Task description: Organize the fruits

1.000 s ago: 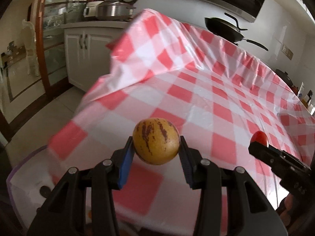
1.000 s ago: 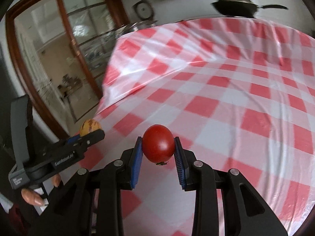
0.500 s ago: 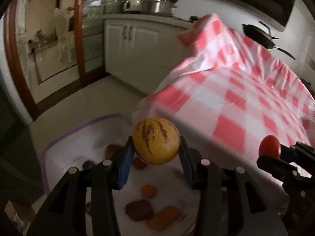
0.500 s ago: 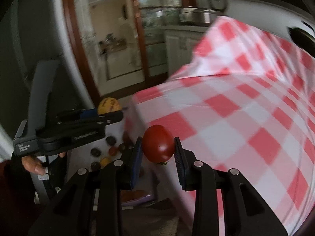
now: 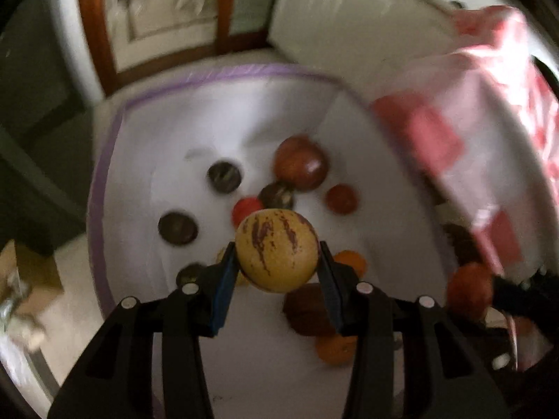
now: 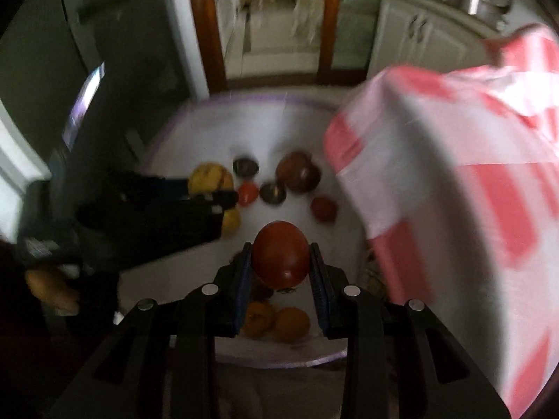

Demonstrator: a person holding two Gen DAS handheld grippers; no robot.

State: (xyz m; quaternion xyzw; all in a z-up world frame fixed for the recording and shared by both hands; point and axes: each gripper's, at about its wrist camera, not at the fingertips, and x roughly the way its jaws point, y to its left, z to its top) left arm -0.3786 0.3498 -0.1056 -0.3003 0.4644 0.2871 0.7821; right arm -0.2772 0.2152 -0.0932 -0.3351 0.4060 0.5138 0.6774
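Above white bin, melon, tomato gripped

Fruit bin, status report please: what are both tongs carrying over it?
Left tongs shut on striped yellow fruit. Right tongs shut on red tomato. Both above white bin; nothing blocking.

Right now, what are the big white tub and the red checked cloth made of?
The white tub looks like soft fabric or thin plastic with a purple sewn-looking rim; its wall creases, but blur leaves it open. The checked cloth looks like thin glossy plastic sheeting: it shines and drapes in stiff folds.
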